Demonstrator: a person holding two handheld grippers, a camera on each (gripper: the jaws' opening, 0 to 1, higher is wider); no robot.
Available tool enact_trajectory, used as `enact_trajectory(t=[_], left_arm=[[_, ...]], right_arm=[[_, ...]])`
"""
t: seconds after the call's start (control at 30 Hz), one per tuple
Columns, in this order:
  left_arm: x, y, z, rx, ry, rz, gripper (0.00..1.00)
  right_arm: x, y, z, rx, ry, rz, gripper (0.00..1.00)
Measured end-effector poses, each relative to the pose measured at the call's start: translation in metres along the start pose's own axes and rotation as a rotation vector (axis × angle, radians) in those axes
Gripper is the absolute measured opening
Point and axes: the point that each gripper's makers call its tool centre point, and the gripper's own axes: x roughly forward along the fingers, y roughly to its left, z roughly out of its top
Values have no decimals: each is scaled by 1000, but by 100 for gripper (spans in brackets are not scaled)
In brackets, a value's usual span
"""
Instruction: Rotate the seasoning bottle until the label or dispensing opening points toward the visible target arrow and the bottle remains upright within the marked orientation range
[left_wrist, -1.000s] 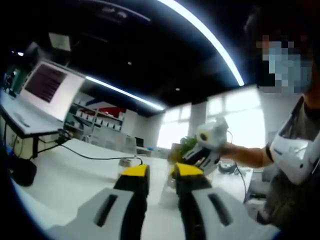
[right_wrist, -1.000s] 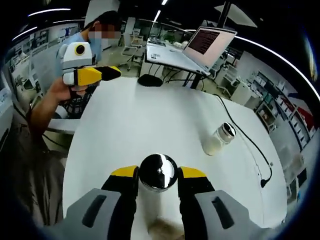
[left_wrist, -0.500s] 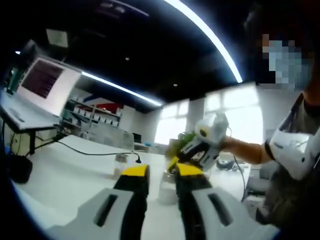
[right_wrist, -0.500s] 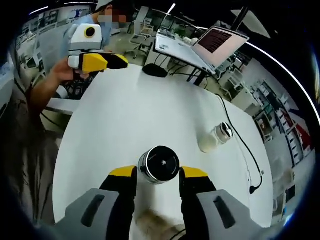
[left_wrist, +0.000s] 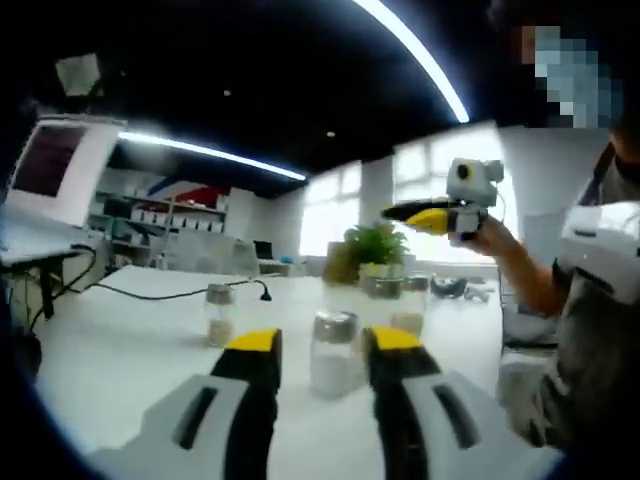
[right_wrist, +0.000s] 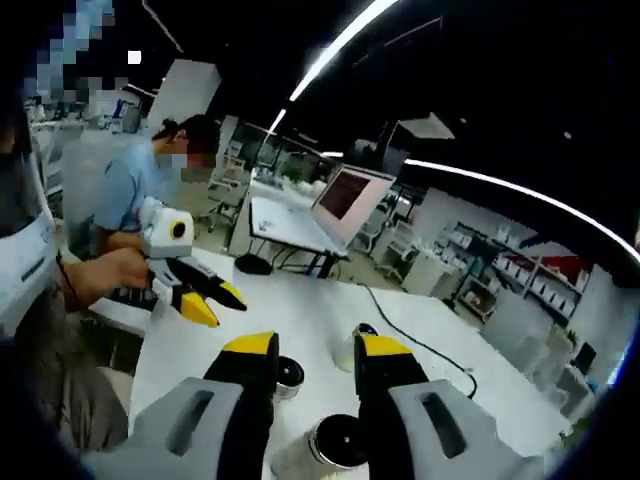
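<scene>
Claws: left (left_wrist: 320, 342) and right (right_wrist: 315, 348) both open, empty. 4 seasoning bottles (left_wrist: 333, 353) on table (left_wrist: 120, 340).

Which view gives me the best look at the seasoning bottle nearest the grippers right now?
The left gripper view: the seasoning bottle stands upright on the white table, seen side-on between that gripper's fingers. The right gripper view shows mainly its metal cap from above, low in the picture.

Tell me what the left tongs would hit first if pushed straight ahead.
Most likely the seasoning bottle with the metal cap: it stands upright on the white table, centred between the open jaws of the left tongs and just beyond them, though depth is hard to judge.
</scene>
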Motion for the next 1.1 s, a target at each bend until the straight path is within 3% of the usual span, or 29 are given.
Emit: enact_trajectory(t=[0.1, 0.2, 0.3, 0.37, 0.43, 0.47, 0.53, 0.6, 0.67, 0.87, 1.0, 1.1], left_arm=[[18, -5, 8, 21, 15, -99, 41], [32, -3, 3, 14, 62, -161, 41], [45, -7, -14, 181, 189, -223, 41], [53, -21, -19, 299, 221, -290, 36], [56, -37, -27, 319, 259, -354, 34], [59, -39, -22, 330, 240, -348, 38], [61, -37, -21, 329, 244, -331, 39], [63, -34, -15, 314, 223, -311, 37], [66, -28, -10, 279, 200, -278, 38], [74, -10, -22, 190, 251, -236, 43], [78, -10, -25, 119, 242, -252, 44], [83, -10, -25, 93, 228, -264, 45]], right_arm=[[-51, -4, 28, 97, -210, -58, 18], [-105, 0, 44, 245, -411, -55, 18], [-141, 8, 45, 319, -536, -44, 18], [-156, 13, 36, 341, -541, -50, 18], [-170, 7, 29, 353, -559, -109, 18], [-176, 7, 24, 362, -560, -124, 18], [-189, 7, 19, 397, -594, -137, 18], [-199, 9, 14, 482, -638, -110, 18], [-213, 3, 7, 536, -681, -129, 17], [-229, 7, -4, 566, -715, -129, 16], [-226, 5, -12, 551, -686, -152, 18], [-224, -5, -21, 481, -618, -224, 21]])
